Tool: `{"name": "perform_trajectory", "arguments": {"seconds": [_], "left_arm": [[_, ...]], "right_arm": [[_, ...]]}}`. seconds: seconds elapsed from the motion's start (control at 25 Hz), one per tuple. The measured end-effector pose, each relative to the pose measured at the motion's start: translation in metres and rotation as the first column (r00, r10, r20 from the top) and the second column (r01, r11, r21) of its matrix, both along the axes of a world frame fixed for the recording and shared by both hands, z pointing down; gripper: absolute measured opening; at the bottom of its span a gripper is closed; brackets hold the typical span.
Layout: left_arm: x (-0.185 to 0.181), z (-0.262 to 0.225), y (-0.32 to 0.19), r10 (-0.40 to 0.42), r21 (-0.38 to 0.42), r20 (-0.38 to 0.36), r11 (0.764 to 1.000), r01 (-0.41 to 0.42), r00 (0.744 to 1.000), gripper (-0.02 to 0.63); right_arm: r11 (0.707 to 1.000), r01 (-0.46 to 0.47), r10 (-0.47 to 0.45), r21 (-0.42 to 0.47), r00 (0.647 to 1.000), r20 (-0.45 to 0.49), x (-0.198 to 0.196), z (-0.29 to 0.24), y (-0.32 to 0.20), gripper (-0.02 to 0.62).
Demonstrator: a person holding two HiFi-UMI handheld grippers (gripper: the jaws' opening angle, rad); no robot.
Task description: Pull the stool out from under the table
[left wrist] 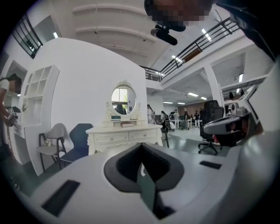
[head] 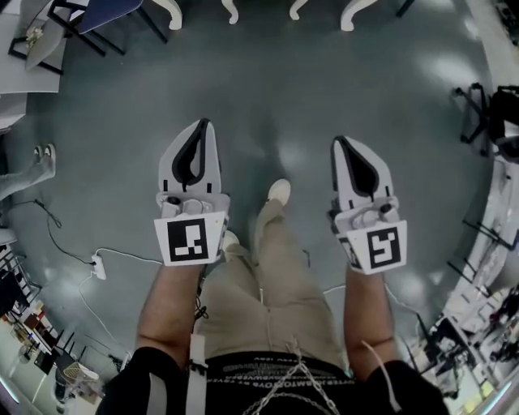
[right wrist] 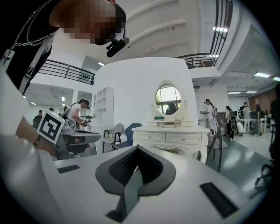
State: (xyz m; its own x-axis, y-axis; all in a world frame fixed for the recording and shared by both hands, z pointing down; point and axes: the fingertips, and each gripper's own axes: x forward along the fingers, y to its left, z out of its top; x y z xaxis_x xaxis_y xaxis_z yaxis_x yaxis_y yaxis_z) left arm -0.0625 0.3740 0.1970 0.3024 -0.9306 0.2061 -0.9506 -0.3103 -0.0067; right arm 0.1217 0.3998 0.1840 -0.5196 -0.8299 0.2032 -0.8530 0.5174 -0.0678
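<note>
Floor [head: 268, 97]: bare grey floor lies between the person and the furniture ahead.
Table [right wrist: 171, 131]: a white dressing table with drawers and an oval mirror [right wrist: 168, 99]. It stands against a white wall, with its long front turned square to the person.
Stool: no view shows it clearly. The head view has white curved legs [head: 170, 13] in a row at its top edge. They may be the table's or the stool's; I cannot tell which. From the task, the stool should sit in the gap under the table's middle.
Person: standing with one shoe forward, a forearm behind each tool.
Left gripper [head: 202, 125]: jaws pressed together with nothing between them, held just below level and aimed forward.
Right gripper [head: 338, 142]: also closed and empty, level with the left one and parallel to it.
Direction: the table lies straight ahead of both tools and well apart from them. It shows at mid height in both gripper views, behind each tool's closed tips.
Nearer hand: neither, as far as I can judge. The two tools sit side by side at about the same reach.
Coming move: probably a walk forward across the floor. The hands would then have to drop low enough to reach under the tabletop, and the jaws must part before they can take the stool's edge or a leg.
Pull axis: likely straight back toward the person, at right angles to the table's front.
</note>
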Motion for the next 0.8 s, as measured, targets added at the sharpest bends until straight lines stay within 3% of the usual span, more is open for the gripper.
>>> {"name": "perform_trajectory", "arguments": {"seconds": [0.16, 0.36, 0.6, 0.68, 0.8], "left_arm": [[0.018, 0.024, -0.012, 0.047, -0.016, -0.029, 0.999, -0.047, 0.998, 0.003], [0.007, 0.051, -0.028, -0.027, -0.08, 0.0, 0.996, 0.026, 1.0, 0.003], [-0.007, 0.04, -0.061, -0.128, -0.055, 0.08, 0.99, 0.133, 0.989, 0.01], [-0.009, 0.045, -0.067, -0.122, -0.079, 0.079, 0.989, 0.128, 0.989, 0.082], [-0.013, 0.055, -0.073, -0.118, -0.121, 0.075, 0.985, 0.127, 0.99, 0.121]], "right_arm": [[0.999, 0.035, -0.035, -0.012, 0.998, -0.06, 0.02, 0.035, -0.012, -0.009], [0.998, 0.04, -0.043, -0.046, 0.997, -0.058, 0.024, 0.053, -0.026, -0.009], [0.997, 0.021, -0.022, -0.079, 1.0, -0.015, 0.034, 0.062, -0.069, -0.009], [0.997, 0.023, -0.026, -0.079, 0.999, -0.032, 0.036, 0.068, -0.079, -0.009], [0.996, 0.006, -0.011, -0.085, 0.998, -0.056, 0.043, 0.073, -0.093, -0.006]]}}
